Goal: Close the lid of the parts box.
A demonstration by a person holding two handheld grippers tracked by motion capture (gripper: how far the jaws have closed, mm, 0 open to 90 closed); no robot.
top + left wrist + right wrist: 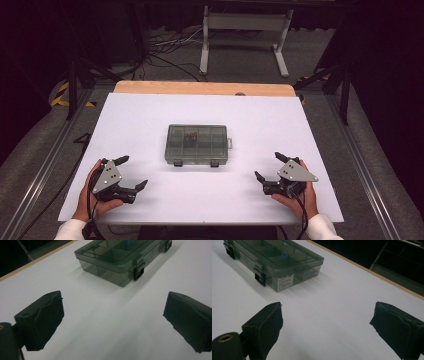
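Two grippers wait wide open and empty: our left gripper [131,172], then the shut box [197,144] mid-surface [140,120], then our right gripper [267,166]. Uneven pushing could skid it; its latches [139,270] might resist.

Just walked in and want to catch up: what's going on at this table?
A person sits at a white table with a two-jaw gripper in each hand. The left gripper and right gripper both rest near the table's front edge with jaws wide open, holding nothing. Between them, farther back, lies a smoky transparent compartment box, lid shut and both front latches closed. Neither gripper touches it, so nothing appears to have started on the box yet.
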